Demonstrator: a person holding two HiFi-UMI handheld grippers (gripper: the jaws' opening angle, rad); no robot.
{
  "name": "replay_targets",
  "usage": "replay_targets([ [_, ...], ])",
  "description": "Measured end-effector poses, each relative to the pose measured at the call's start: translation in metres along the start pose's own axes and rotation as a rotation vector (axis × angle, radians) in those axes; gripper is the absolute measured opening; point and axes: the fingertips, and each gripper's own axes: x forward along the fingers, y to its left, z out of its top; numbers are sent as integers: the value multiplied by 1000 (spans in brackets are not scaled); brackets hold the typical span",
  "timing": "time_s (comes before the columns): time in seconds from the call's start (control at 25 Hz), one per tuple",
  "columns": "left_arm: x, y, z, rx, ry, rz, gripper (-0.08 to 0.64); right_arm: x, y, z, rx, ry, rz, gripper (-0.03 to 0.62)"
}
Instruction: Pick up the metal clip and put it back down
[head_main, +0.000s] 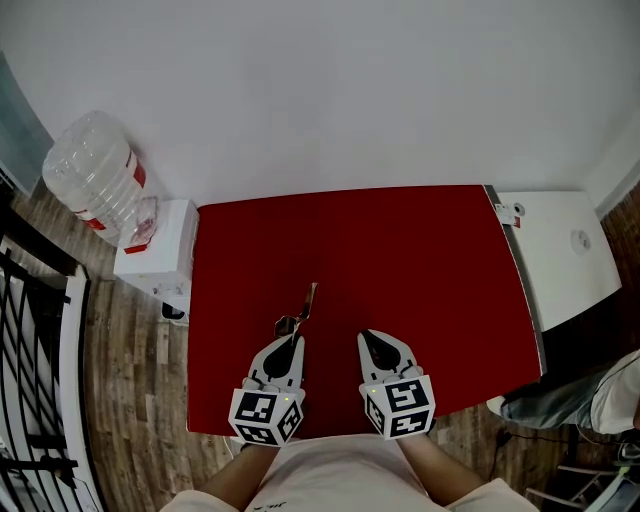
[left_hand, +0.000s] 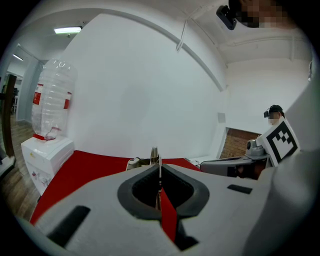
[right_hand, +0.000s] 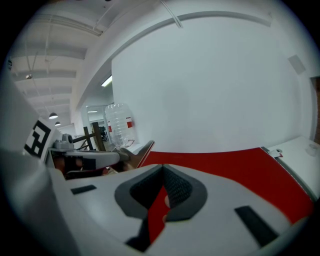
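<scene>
Both claws are shut, your left claw (head_main: 292, 338) pinching the metal clip (head_main: 303, 308) over the table (head_main: 430, 260), right claw (head_main: 366, 337) empty, so next you likely lower it and let go.

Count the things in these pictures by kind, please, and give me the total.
Grippers: 2 (left gripper, right gripper)
Clip: 1
Red table: 1
White desk: 1
Bottle: 1
Dispenser: 1
Total: 7
</scene>
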Motion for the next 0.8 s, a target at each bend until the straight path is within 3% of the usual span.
replay_targets([
  [0.8, 47, 34, -25, -26, 60, 7, 9, 48, -16, -31, 39, 51, -10, 7],
])
